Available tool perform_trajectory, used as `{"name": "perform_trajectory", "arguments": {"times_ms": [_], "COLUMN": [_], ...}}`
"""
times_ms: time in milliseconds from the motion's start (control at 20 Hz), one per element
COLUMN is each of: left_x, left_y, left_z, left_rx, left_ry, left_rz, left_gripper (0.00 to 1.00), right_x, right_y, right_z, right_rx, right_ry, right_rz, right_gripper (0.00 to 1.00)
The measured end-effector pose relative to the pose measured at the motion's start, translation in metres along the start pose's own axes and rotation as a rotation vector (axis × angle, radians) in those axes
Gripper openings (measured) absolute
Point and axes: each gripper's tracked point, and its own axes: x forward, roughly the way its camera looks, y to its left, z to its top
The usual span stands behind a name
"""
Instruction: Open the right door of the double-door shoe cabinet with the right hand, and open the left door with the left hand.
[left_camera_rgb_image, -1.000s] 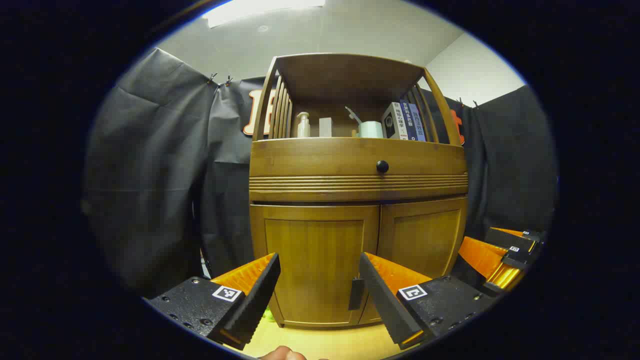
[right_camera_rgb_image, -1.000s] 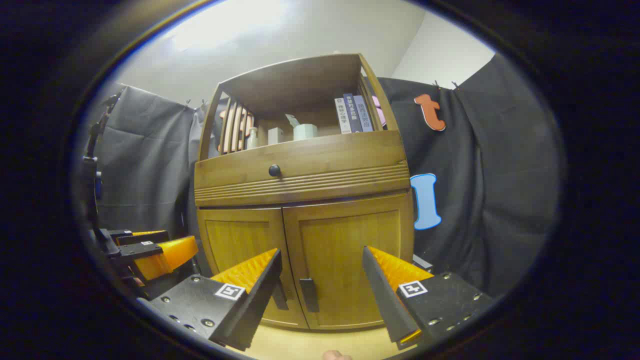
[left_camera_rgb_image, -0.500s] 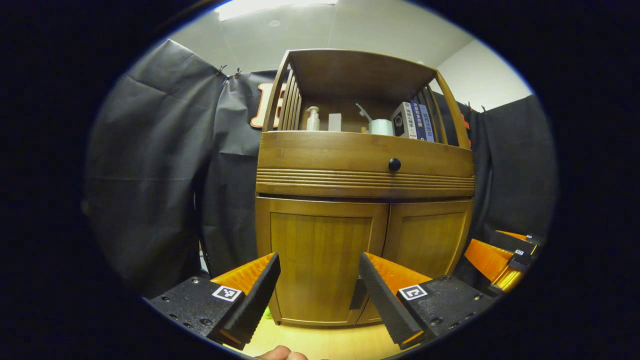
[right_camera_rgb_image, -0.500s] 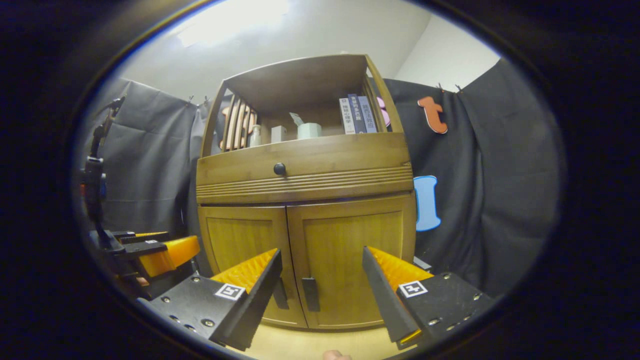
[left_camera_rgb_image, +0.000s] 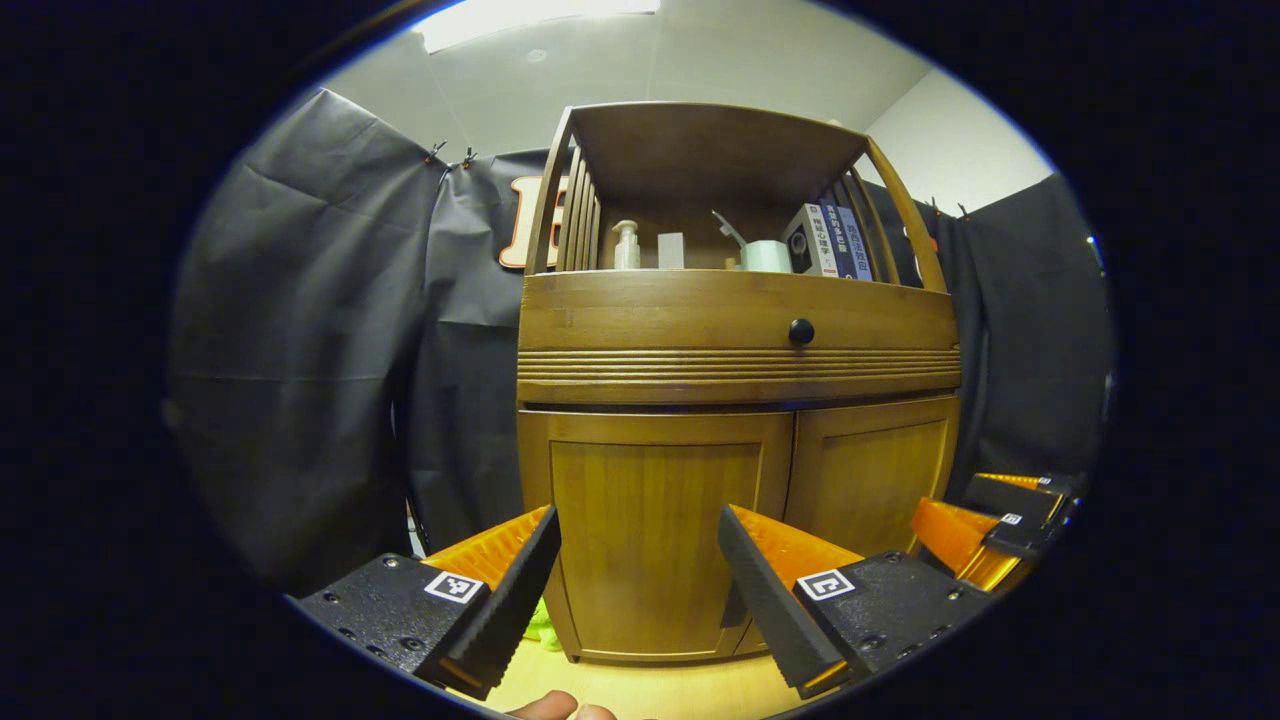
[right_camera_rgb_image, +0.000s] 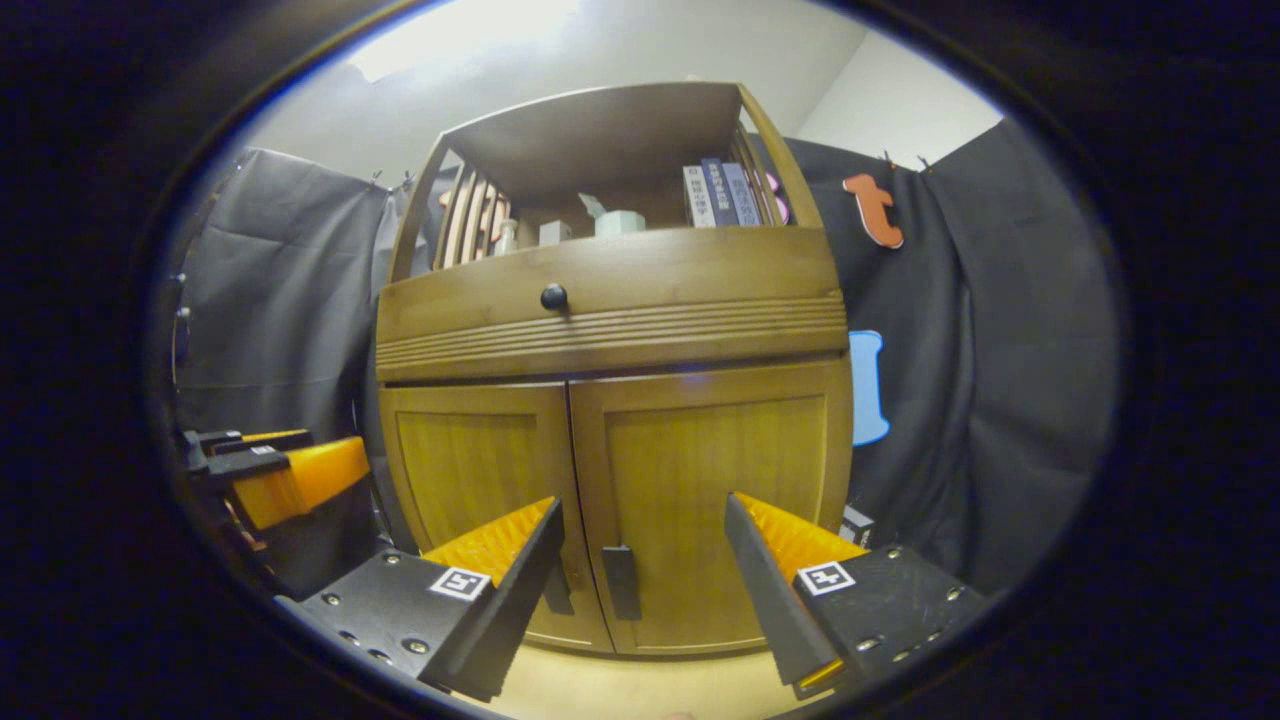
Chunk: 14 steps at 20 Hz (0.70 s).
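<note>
Item 1, shoe cabinet (left_camera_rgb_image: 735, 340): wooden, standing on a pale floor (left_camera_rgb_image: 660, 690) against the black cloth wall. I see both lower doors closed. The left door (left_camera_rgb_image: 650, 540) sits straight ahead in the left gripper view; the right door (right_camera_rgb_image: 715, 510) sits straight ahead in the right gripper view, the left door (right_camera_rgb_image: 475, 480) beside it.

Item 2, handles: the right door's dark vertical handle (right_camera_rgb_image: 621, 582) lies low by the centre seam, showing between my right fingers and apart from them. The left door's handle (right_camera_rgb_image: 557, 590) is partly hidden behind my right gripper's left finger.

Item 3, left gripper (left_camera_rgb_image: 638, 520): jaws wide, holding nothing, short of the left door. It also appears at the left edge of the right gripper view (right_camera_rgb_image: 285, 475).

Item 4, right gripper (right_camera_rgb_image: 644, 512): jaws wide, holding nothing, short of the right door. It appears at the right edge of the left gripper view (left_camera_rgb_image: 985, 525).

Item 5, drawer front with round black knob (left_camera_rgb_image: 801, 331) above the doors.

Item 6, open top shelf: pump bottle (left_camera_rgb_image: 627, 245), small pale block (left_camera_rgb_image: 671, 250), pale cup (left_camera_rgb_image: 768, 256), upright books (left_camera_rgb_image: 830, 240).

Item 7, something green (left_camera_rgb_image: 543, 625) on the floor by the cabinet's left foot; I cannot tell what.
</note>
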Motion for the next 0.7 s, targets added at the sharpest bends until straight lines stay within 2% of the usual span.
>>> {"name": "perform_trajectory", "arguments": {"times_ms": [300, 400, 450, 600, 650, 700], "left_x": [0.004, 0.004, 0.005, 0.003, 0.002, 0.001], "left_y": [0.040, 0.052, 0.058, 0.071, 0.075, 0.079], "left_z": [-0.001, -0.002, -0.003, -0.006, -0.007, -0.008], "left_rx": [0.018, 0.019, 0.020, 0.026, 0.031, 0.033], "left_ry": [0.003, 0.007, 0.009, 0.017, 0.021, 0.021], "left_rz": [0.081, 0.108, 0.123, 0.158, 0.169, 0.179], "left_gripper": [0.98, 0.97, 0.98, 0.98, 0.98, 0.98], "right_x": [0.041, 0.057, 0.062, 0.079, 0.081, 0.087], "right_y": [0.008, 0.012, 0.013, 0.017, 0.018, 0.020], "right_z": [-0.059, -0.075, -0.082, -0.109, -0.116, -0.122], "right_rx": [0.033, 0.039, 0.034, 0.030, 0.034, 0.033], "right_ry": [0.140, 0.175, 0.191, 0.266, 0.289, 0.301], "right_rz": [-0.012, -0.003, -0.001, -0.009, -0.010, -0.007], "right_gripper": [0.96, 0.86, 0.86, 0.62, 0.66, 0.62]}}
